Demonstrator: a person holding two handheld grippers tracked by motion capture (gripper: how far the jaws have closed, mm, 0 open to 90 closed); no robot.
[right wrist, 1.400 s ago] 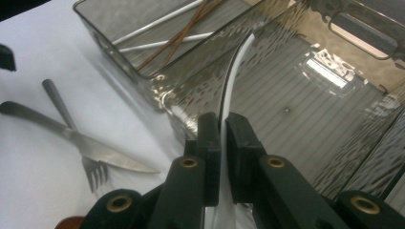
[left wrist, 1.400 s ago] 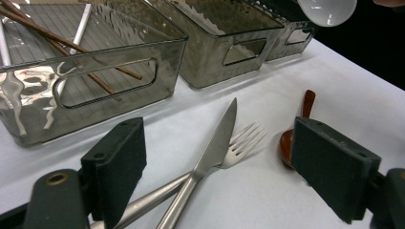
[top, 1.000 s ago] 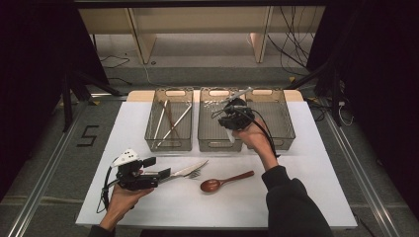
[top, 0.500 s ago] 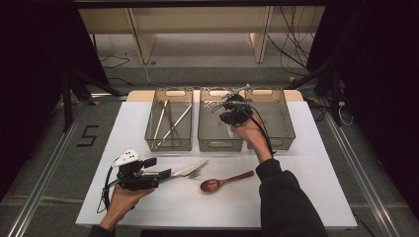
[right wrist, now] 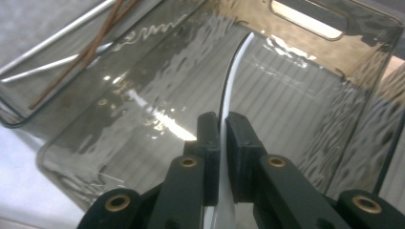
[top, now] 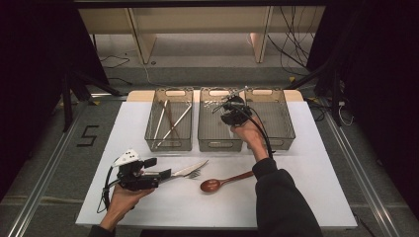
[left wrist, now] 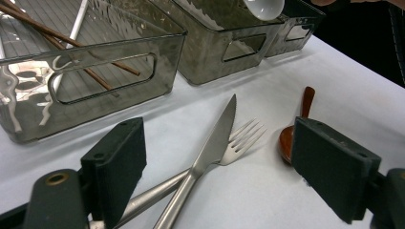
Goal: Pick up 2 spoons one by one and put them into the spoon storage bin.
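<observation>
My right gripper [top: 228, 109] hovers over the middle clear bin [top: 217, 144], shut on the thin handle of a white spoon [right wrist: 234, 71]. The spoon's bowl [left wrist: 262, 7] hangs above that bin. My left gripper [top: 165, 174] rests low on the white table, open, its jaws wide on either side of a steel knife [left wrist: 217, 138] that lies crossed over a fork [left wrist: 243, 138]. To the right of the knife [top: 190, 169] and fork [top: 195, 174] lies a brown wooden spoon [top: 222, 181].
Three clear bins stand in a row at the back of the table [top: 306, 163]. The left bin [top: 168, 145] holds chopsticks and metal sticks. The right bin [top: 281, 140] stands by my right forearm. Dark floor surrounds the table.
My right gripper has carried the white spoon a little farther back and to the left over the middle bin. The left gripper has stayed put.
</observation>
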